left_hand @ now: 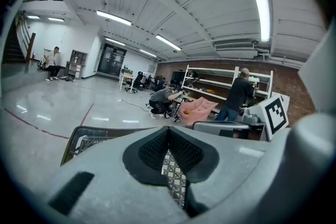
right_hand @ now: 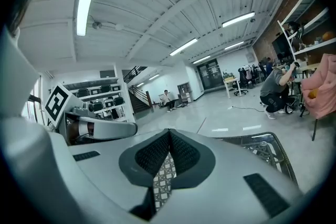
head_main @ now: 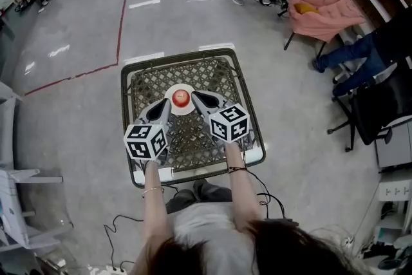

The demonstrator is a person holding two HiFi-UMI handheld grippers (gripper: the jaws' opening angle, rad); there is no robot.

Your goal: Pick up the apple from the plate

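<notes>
Apple [head_main: 181, 97] on plate [head_main: 183, 109], left tongs [head_main: 163, 104], right tongs [head_main: 197, 97] closed

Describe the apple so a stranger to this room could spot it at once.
On the grey hall floor stands a small square table with a woven lattice top. A round white plate lies near its middle, and on it sits the apple: small, round, red, the only thing on the plate and the only red on the table.

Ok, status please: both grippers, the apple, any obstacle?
Left gripper shut, empty; right gripper shut, empty; one each side of plate. Apple on plate, untouched. No obstacle seen.
</notes>
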